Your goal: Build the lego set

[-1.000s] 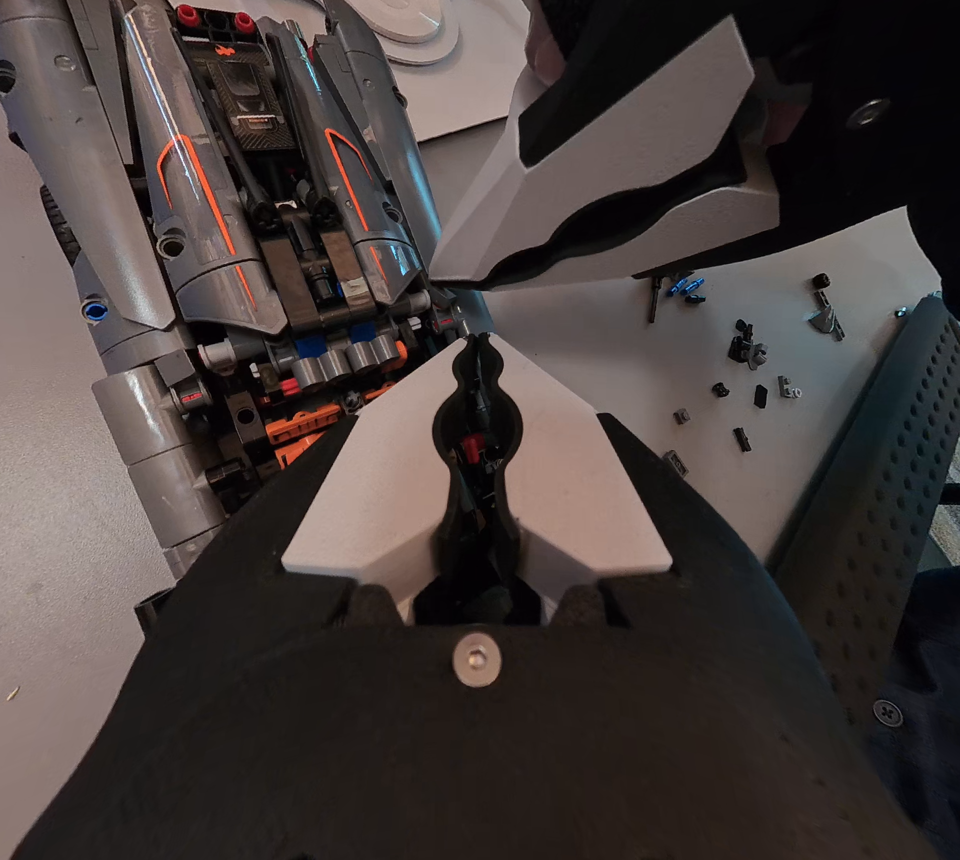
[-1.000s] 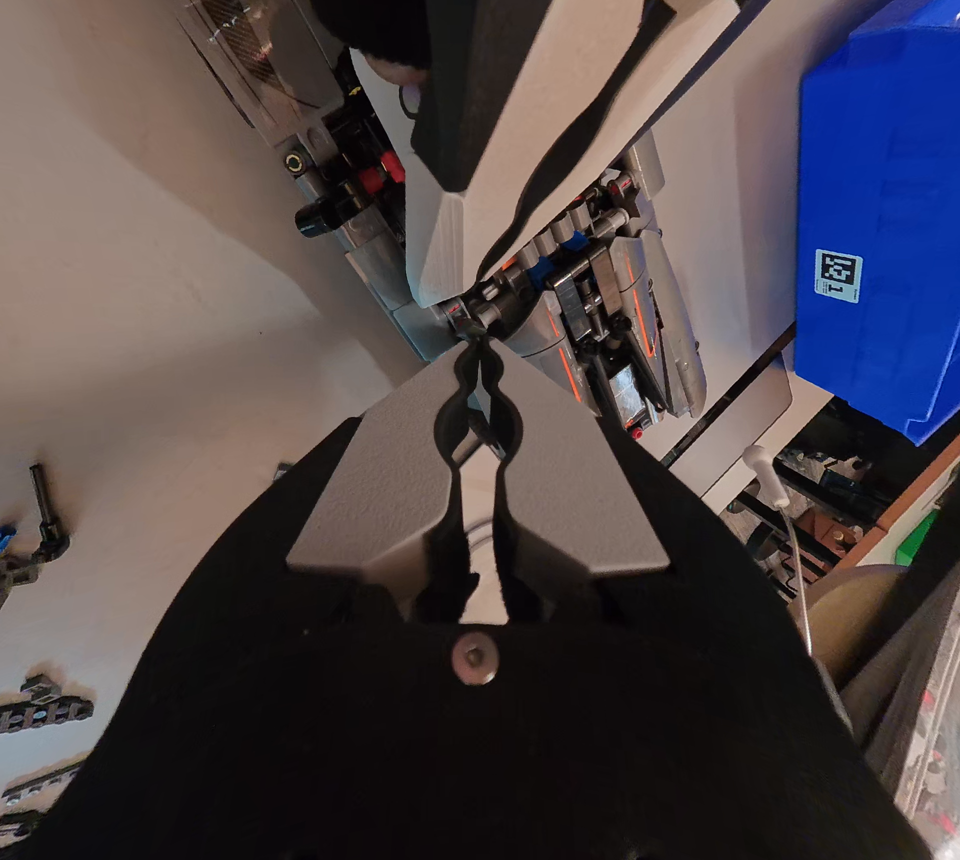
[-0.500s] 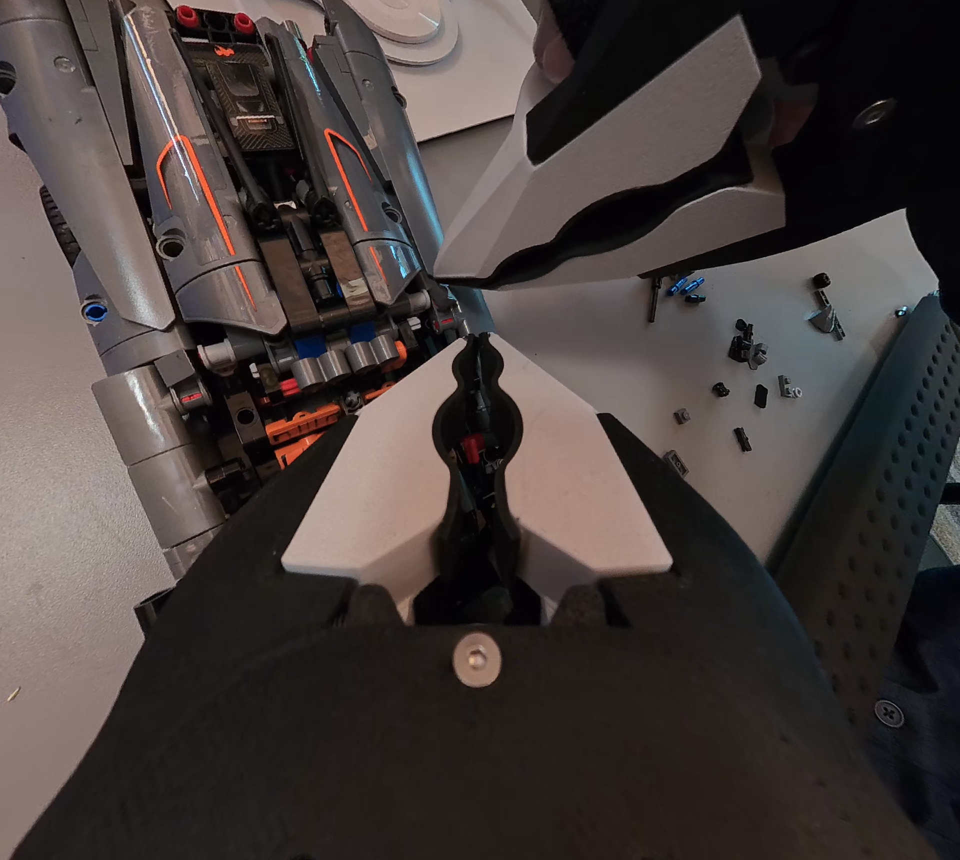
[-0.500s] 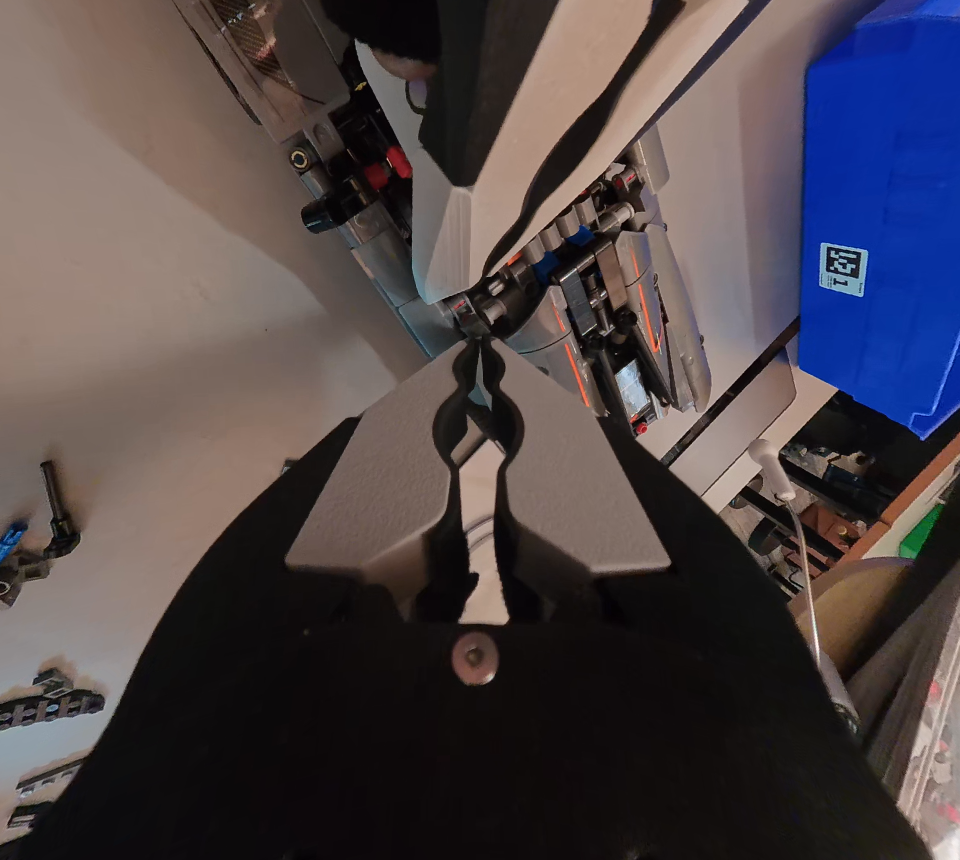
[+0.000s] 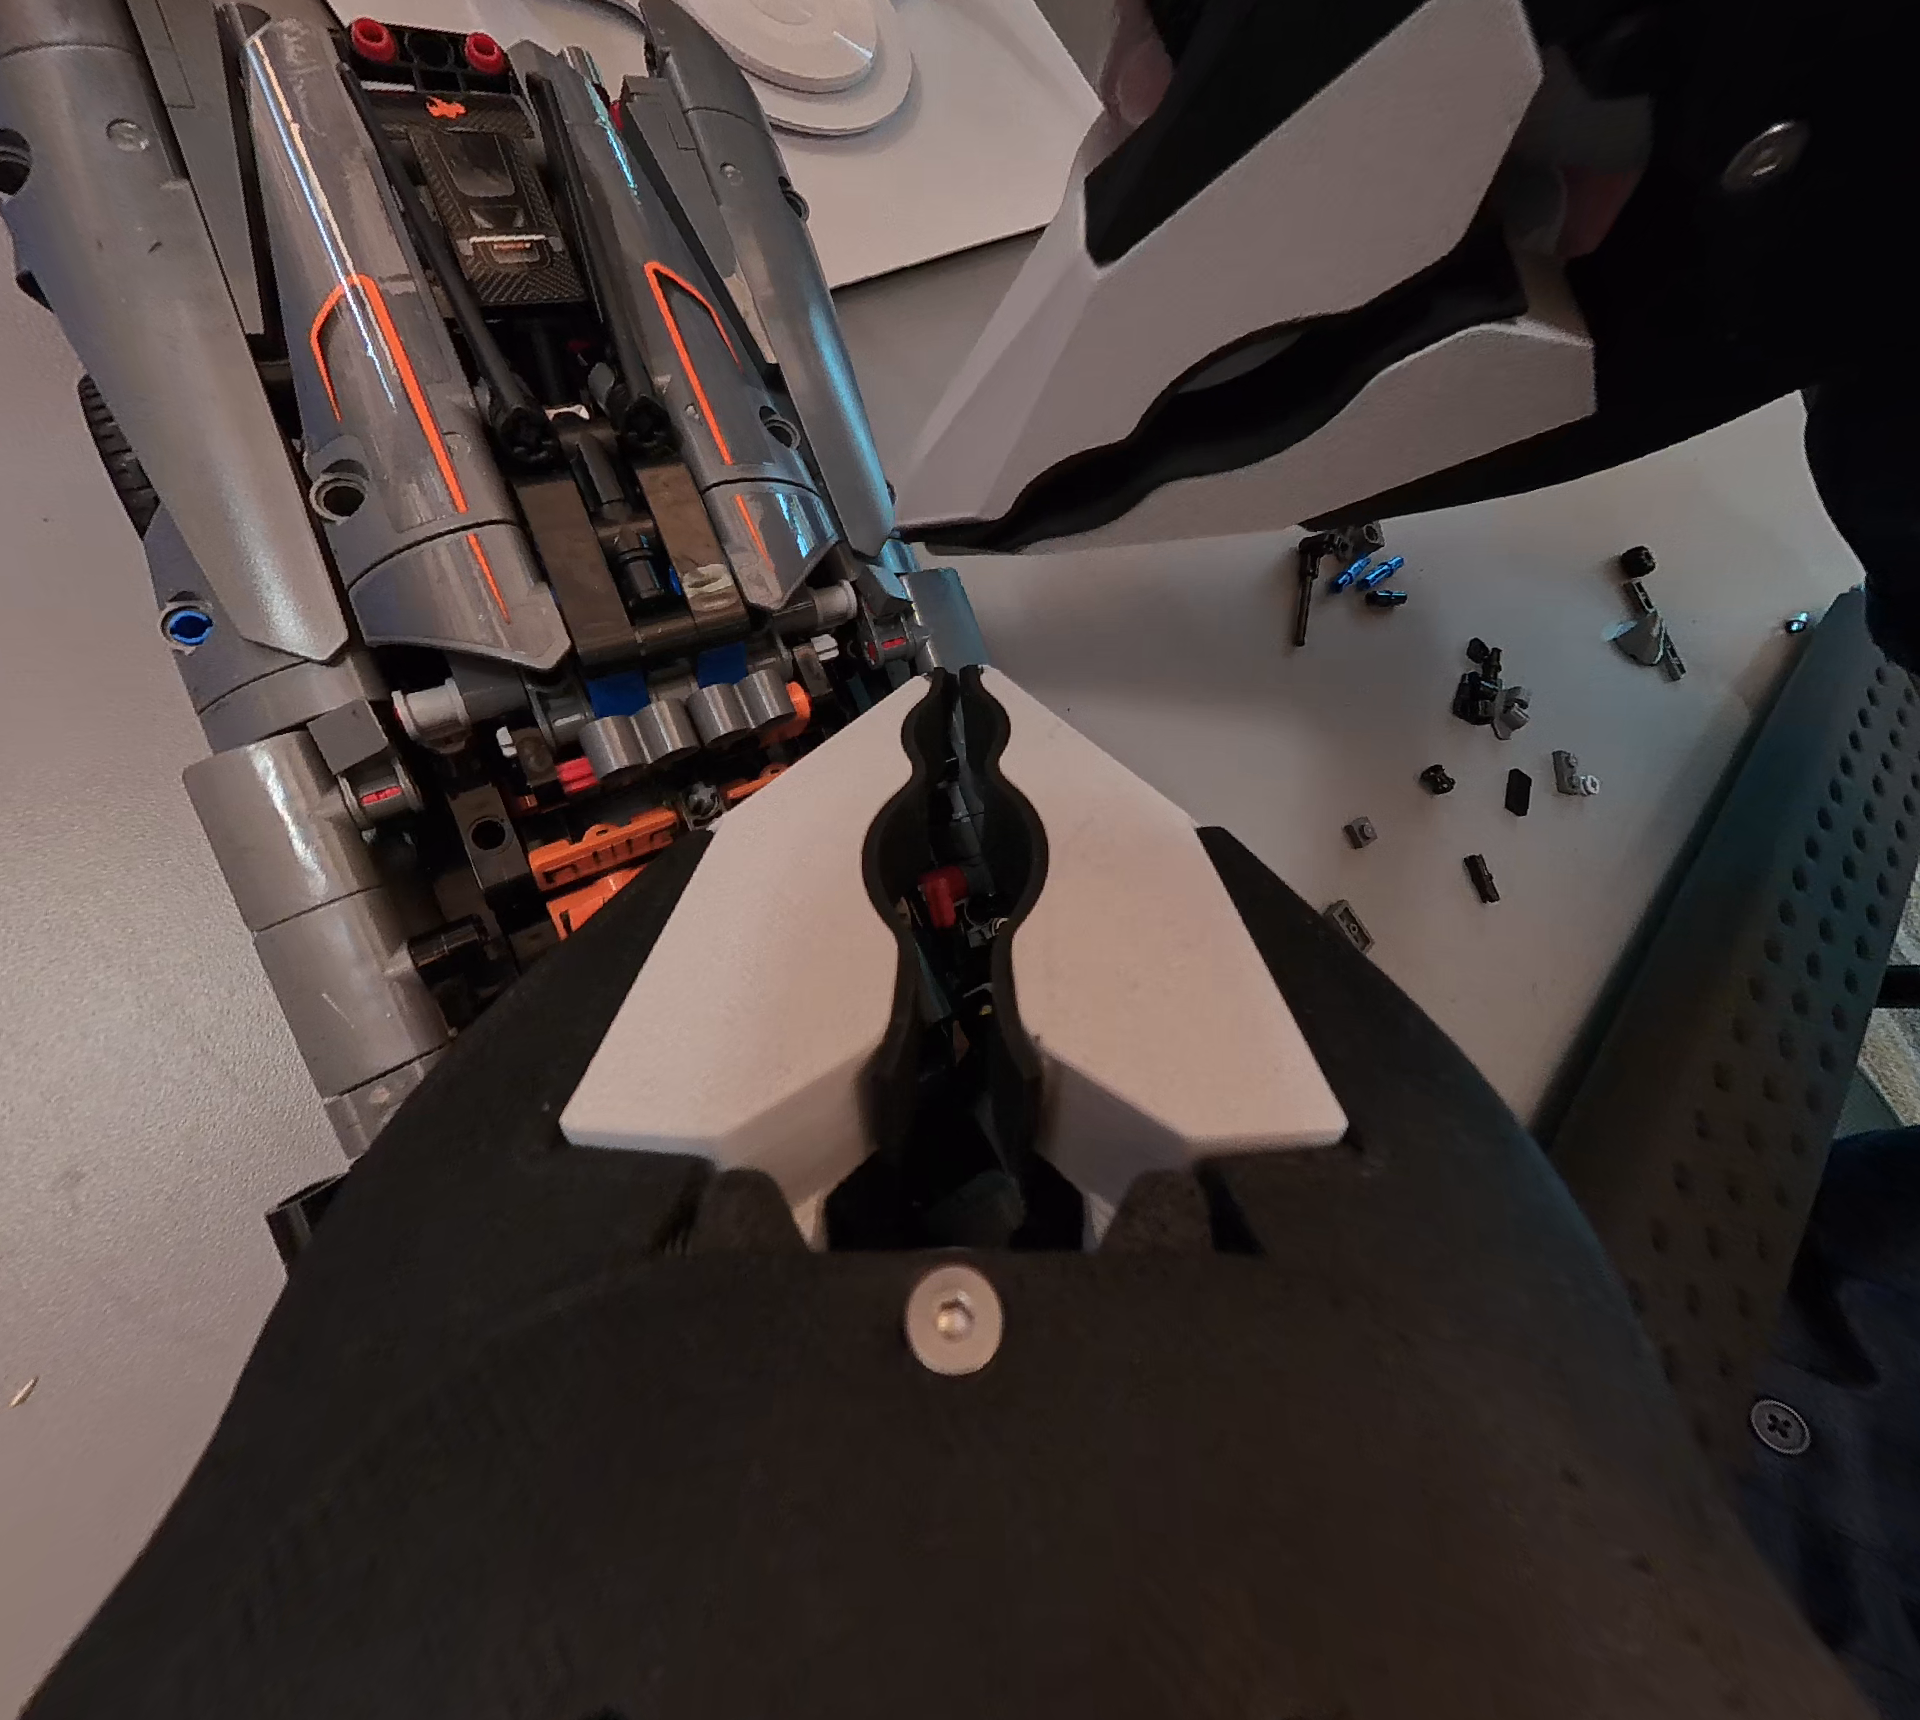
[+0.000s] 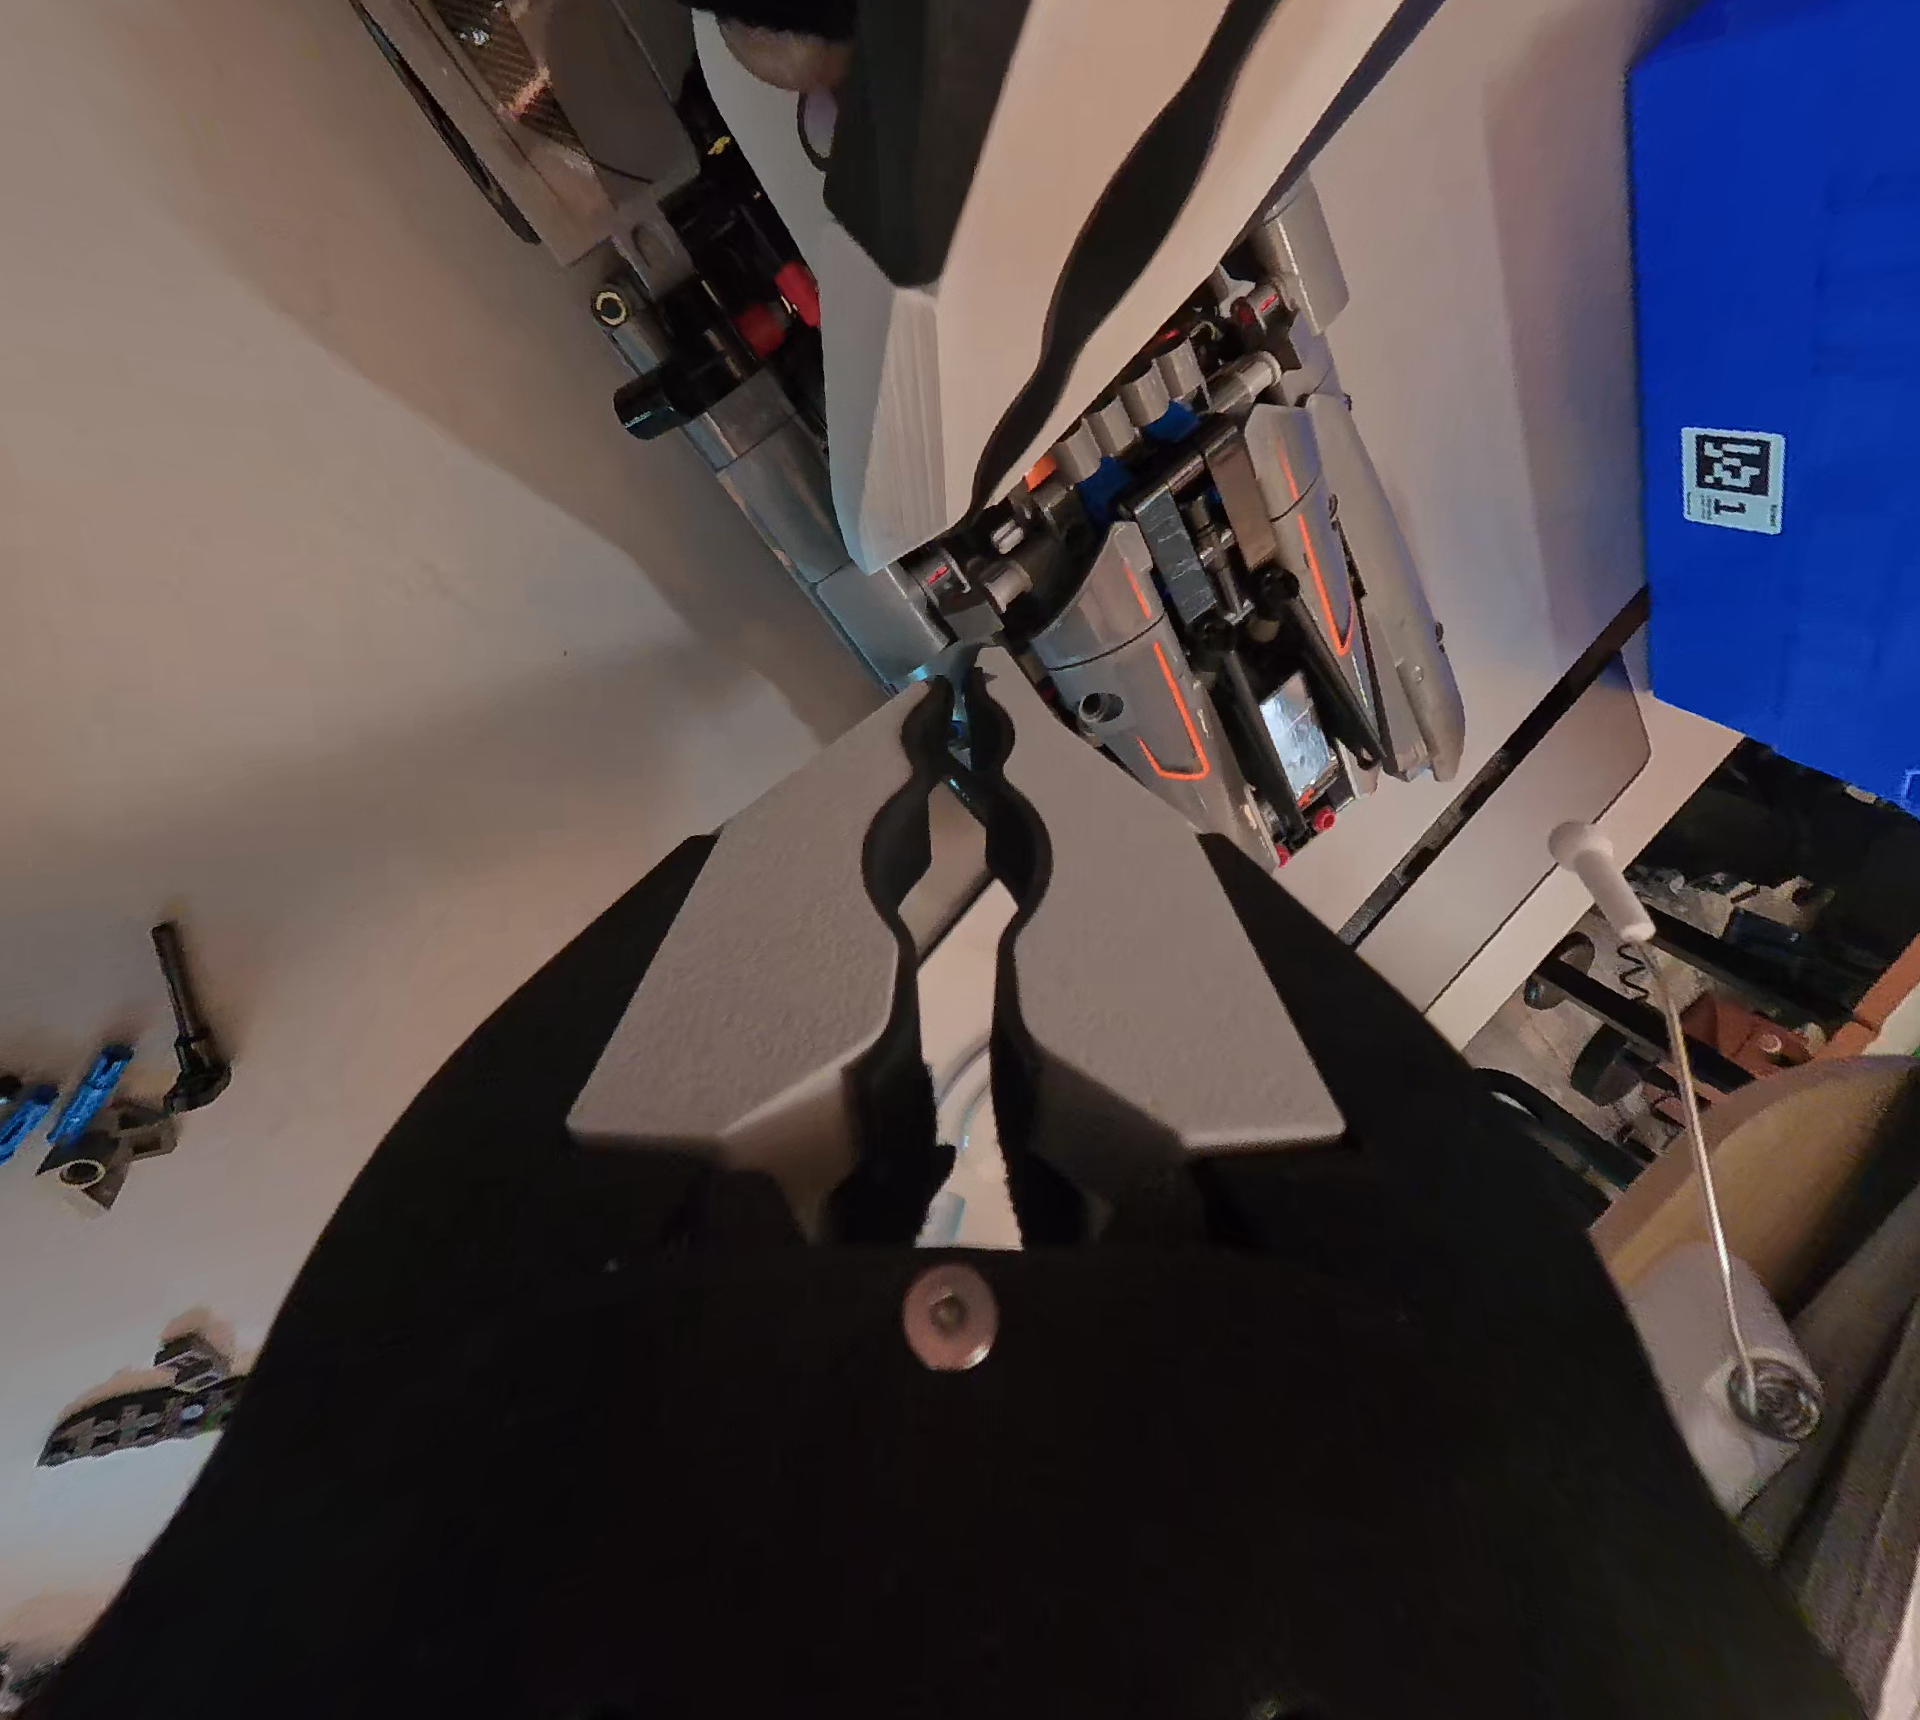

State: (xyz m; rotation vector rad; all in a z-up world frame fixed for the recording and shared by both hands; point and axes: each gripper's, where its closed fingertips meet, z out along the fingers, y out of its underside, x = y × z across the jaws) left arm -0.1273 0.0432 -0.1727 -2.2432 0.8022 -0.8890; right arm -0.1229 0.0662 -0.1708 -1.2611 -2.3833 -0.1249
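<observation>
Fingertips of my left gripper [image 5: 954,678] are pinched nearly closed against the rear edge of the grey-and-orange Lego vehicle [image 5: 436,444] at frame centre, seemingly steadying it. My right gripper [image 6: 961,683], also narrow, meets the same corner, probably seating a small piece I cannot make out. Loose Lego parts [image 5: 1486,694] dot the white tabletop [image 5: 1143,714] at right; a blue bin [image 6: 1787,299] sits upper right.

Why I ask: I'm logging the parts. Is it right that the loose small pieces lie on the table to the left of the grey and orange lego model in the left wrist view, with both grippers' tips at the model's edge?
Not quite. In the left wrist view the loose small pieces lie to the right of the lego model, not the left. The rest holds: the left gripper and the right gripper both have their tips at the model's edge.
</observation>
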